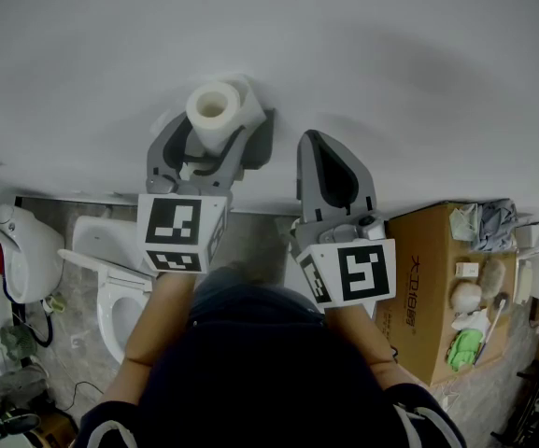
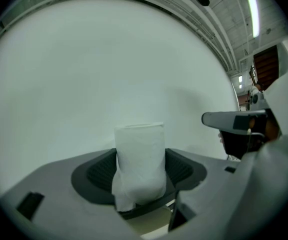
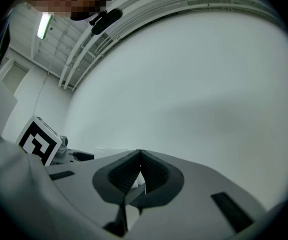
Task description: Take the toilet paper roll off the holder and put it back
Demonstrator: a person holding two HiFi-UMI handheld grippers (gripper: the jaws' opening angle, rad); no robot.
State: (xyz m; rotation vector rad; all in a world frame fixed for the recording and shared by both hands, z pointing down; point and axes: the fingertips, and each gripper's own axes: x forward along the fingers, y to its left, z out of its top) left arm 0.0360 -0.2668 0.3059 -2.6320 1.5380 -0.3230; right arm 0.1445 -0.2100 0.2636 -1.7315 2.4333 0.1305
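Note:
My left gripper (image 1: 215, 131) is shut on the white toilet paper roll (image 1: 219, 110), holding it up close to the plain white wall (image 1: 278, 35). In the left gripper view the roll (image 2: 140, 159) stands upright between the two dark pads, squeezed in a little at its lower part. My right gripper (image 1: 330, 168) hangs just right of the left one, jaws pressed together with nothing between them; in its own view the pads (image 3: 129, 174) meet at the tips. No holder shows in any view.
A white toilet (image 1: 110, 283) with its seat up stands below left, with a white fixture (image 1: 21, 250) further left. A cardboard box (image 1: 432, 287) with cloths and small items on it sits at the right. The person's arms and dark top fill the bottom.

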